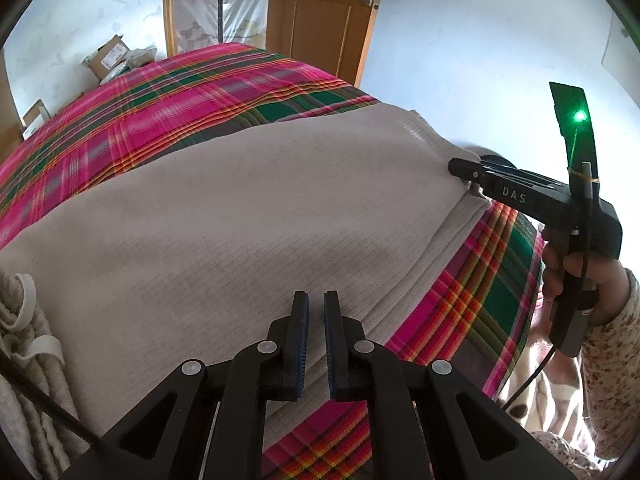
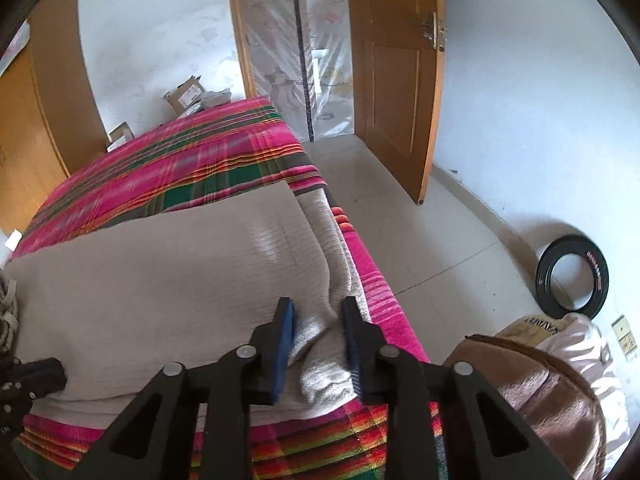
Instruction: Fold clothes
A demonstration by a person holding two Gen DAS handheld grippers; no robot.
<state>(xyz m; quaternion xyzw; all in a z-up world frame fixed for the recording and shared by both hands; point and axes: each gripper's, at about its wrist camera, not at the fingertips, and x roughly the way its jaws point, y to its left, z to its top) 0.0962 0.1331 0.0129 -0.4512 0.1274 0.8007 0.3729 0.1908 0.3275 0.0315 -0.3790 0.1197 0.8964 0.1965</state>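
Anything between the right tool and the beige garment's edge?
Nothing visible. The right tool already straddles a bunched fold at the edge of the beige garment on the plaid bedcover; only fabric lies between its fingers.

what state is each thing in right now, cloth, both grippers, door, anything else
beige garment, spread flat on the plaid bed cover, right edge bunched
left gripper, jaws nearly together, pinching the garment's near edge
right gripper, jaws closed on a bunched fold of the garment
door, open
tyre, standing on edge
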